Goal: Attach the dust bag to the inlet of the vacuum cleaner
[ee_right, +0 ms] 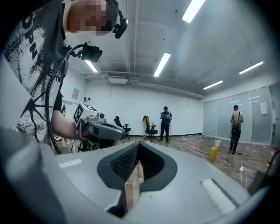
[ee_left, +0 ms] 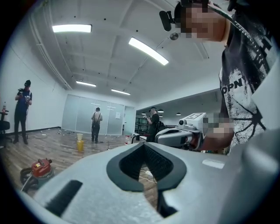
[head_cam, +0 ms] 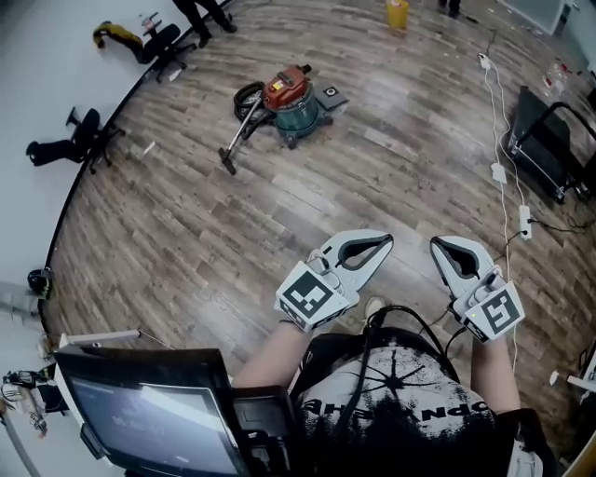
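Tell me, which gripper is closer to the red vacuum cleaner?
Left, but only slightly. In the head view the left gripper is held far from the vacuum cleaner, below and right of it; the right gripper sits beside it, further right still.

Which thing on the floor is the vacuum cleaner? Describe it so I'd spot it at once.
On the wood floor, look toward the far middle of the room. The vacuum cleaner stands there in the open: a squat drum with a red top and teal body, its hose and wand trailing left, unlike the black chairs by the wall or the yellow bucket beyond.
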A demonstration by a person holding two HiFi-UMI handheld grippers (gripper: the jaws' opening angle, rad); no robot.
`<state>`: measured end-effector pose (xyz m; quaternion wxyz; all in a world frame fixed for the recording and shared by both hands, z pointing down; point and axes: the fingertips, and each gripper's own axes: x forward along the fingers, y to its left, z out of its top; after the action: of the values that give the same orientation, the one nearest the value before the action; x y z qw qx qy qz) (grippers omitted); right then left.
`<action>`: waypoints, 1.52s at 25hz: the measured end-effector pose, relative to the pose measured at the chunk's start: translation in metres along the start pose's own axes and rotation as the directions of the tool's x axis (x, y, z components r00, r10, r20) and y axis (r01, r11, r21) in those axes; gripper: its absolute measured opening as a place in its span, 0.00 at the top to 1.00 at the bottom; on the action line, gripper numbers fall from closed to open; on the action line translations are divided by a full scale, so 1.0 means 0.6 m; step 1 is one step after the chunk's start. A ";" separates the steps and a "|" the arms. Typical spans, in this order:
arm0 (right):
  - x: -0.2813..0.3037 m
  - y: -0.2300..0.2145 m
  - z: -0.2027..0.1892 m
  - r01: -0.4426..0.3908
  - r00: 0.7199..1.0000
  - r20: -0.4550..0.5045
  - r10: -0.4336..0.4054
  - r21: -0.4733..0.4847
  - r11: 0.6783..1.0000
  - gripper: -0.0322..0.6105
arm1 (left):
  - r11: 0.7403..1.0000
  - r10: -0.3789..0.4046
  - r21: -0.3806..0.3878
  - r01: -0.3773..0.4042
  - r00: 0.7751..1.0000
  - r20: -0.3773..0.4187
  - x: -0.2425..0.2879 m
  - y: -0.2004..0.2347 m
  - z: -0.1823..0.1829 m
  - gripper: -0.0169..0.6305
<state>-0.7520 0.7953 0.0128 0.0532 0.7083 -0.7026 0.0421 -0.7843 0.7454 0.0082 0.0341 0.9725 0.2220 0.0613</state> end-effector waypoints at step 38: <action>0.366 -0.389 0.083 0.115 0.989 0.095 -0.113 -0.025 0.993 0.94 | 0.994 -0.106 0.029 0.106 0.994 -0.004 0.179 0.491 0.068 0.97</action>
<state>-0.5174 0.5728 -0.0109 0.0336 0.7476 -0.6633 -0.0048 -0.5565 0.5256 0.0068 0.0227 0.9597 0.2741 0.0574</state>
